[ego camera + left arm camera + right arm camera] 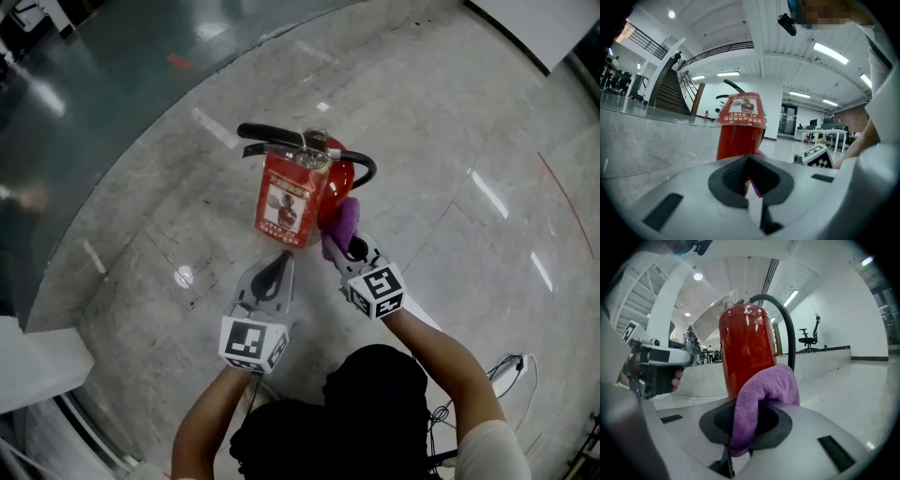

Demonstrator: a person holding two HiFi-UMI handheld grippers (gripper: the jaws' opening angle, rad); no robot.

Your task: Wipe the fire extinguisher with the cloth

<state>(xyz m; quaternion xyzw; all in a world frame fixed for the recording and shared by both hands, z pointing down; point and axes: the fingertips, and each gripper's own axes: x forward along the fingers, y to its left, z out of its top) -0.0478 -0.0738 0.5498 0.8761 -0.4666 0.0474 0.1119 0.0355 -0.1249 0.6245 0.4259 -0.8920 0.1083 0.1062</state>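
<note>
Grey polished stone makes the floor (450, 141), and it shines with the reflections of the ceiling lamps. The fire extinguisher (309, 187) stands upright on it. It is red, with a black handle (272, 134) on top, a black hose (361, 169) curving down one side and a red printed tag (286, 202) hanging over its front. Beyond the extinguisher the stone meets a curved band of darker, glossy floor (84, 84).

On the person's side of the extinguisher, to the right, the right gripper (352, 248) has its jaws closed on a purple cloth (343, 223). The cloth bulges out of the jaws and lies against the lower red body, just beside the hose. The left gripper (281, 261) points at the foot of the extinguisher, just below the tag and a little apart from it. Its jaws stand together, or almost together, and hold nothing.

In the left gripper view a staircase (670, 93) rises behind the extinguisher at the left and desks (825, 133) stand far behind it at the right, under a white ceiling with long lamps. In the right gripper view an office chair (808, 338) stands well behind the extinguisher.
</note>
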